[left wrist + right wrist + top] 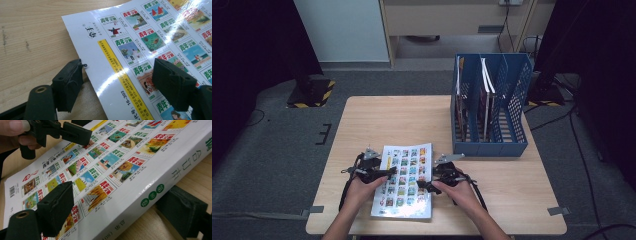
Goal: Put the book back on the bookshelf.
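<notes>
Left claw (117,82) straddles the thick glossy picture-covered book's (404,181) edge, jaws spread; right claw (120,212) gapes around its spine. Book lies flat on the pale wooden desk (387,120); both should pinch evenly before lifting.

Light wooden table (412,120) under my two grippers. A thick book (404,181) with a cover of small pictures lies flat on it, between my left gripper (382,172) and right gripper (428,184). A blue file rack (492,107) stands beyond my right gripper, well apart.
</notes>
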`<action>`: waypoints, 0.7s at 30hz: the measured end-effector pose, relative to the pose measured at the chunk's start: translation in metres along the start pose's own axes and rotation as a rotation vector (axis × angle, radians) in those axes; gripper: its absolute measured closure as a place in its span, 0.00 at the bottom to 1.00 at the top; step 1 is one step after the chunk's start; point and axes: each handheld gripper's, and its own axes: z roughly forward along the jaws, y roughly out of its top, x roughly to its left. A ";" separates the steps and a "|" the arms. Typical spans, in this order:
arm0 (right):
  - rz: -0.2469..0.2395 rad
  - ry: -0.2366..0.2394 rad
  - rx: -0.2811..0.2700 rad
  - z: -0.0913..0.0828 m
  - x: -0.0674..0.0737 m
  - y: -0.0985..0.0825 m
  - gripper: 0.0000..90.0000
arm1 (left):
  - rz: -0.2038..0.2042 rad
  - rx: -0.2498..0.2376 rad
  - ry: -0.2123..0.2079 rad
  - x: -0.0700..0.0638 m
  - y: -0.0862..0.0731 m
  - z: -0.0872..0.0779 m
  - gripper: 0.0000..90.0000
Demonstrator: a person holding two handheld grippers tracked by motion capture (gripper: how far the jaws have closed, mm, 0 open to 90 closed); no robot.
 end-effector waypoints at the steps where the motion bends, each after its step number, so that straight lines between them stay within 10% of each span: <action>1: -0.001 0.006 -0.005 -0.001 0.000 0.001 0.19 | -0.003 0.001 -0.001 0.000 0.000 0.000 0.26; 21: -0.060 0.010 -0.010 0.000 0.019 0.035 0.23 | -0.014 0.001 -0.016 0.003 -0.001 0.001 0.23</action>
